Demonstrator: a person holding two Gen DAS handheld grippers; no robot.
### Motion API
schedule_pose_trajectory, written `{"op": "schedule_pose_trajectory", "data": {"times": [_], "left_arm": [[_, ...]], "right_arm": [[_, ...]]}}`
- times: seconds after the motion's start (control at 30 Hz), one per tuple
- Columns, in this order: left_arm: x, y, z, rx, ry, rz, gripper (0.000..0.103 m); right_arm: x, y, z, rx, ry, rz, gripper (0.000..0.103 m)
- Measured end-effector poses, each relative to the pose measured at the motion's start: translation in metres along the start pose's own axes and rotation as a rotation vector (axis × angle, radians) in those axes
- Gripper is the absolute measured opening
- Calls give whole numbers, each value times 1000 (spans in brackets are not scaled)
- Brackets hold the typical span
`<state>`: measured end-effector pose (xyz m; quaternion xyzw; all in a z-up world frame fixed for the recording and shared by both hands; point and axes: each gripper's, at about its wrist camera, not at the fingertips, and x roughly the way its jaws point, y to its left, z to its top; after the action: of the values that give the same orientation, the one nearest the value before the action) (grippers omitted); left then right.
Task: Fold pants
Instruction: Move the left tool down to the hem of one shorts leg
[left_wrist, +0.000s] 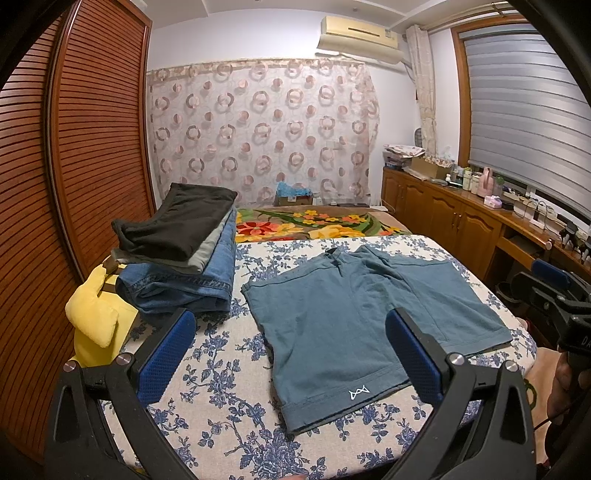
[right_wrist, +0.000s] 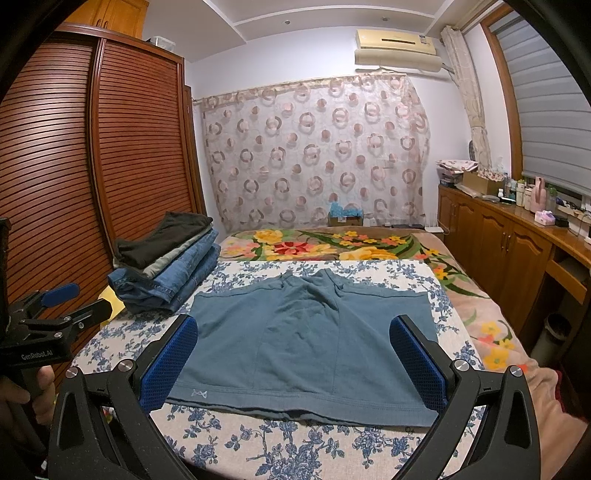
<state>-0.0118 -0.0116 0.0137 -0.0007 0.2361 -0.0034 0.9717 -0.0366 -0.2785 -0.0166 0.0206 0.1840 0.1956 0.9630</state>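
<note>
**Both grippers spread wide, hovering over 1 pair of shorts**

- Left gripper (left_wrist: 290, 334): jaws standing wide apart, gripping nothing. Blue pads (left_wrist: 168, 354) hanging above the near edge of the bed, not touching cloth.
- Right gripper (right_wrist: 293, 341): same deal, fingers spread, nothing between them. Its pads (right_wrist: 171, 360) are framing the near hem of the teal shorts (right_wrist: 306, 339) from above; contact can't be confirmed.
- Teal shorts: 1 pair, lying flat and unfolded on the blue-floral sheet (right_wrist: 280, 443), near-centre of the bed. Small white logo (left_wrist: 359, 393) sitting at the near hem. In left wrist view they're lying skewed, legs spreading toward the right.
- Stack of folded clothes (left_wrist: 181, 254): 1 pile, far-left of the shorts, apart from them. Counting 3 layers visible: black on top, grey under it, denim at bottom. Exact item count unclear.
- Yellow cloth (left_wrist: 98, 317): 1 piece, bunching at the left bed edge, just beside the stack.
- Flower blanket (right_wrist: 332, 243) covering the far part of the bed.
- Person's hand (right_wrist: 22, 391) holding the left gripper handle, seen in right wrist view.
</note>
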Motion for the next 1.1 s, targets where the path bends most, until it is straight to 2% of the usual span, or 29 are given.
{"op": "schedule_pose_trajectory", "data": {"times": [0.43, 1.1], "left_arm": [[26, 4, -19, -16, 88, -10, 103], [66, 22, -61, -17, 211, -50, 103]], "right_arm": [[10, -17, 1, -14, 68, -1, 103], [36, -22, 0, -25, 194, -51, 103]]}}
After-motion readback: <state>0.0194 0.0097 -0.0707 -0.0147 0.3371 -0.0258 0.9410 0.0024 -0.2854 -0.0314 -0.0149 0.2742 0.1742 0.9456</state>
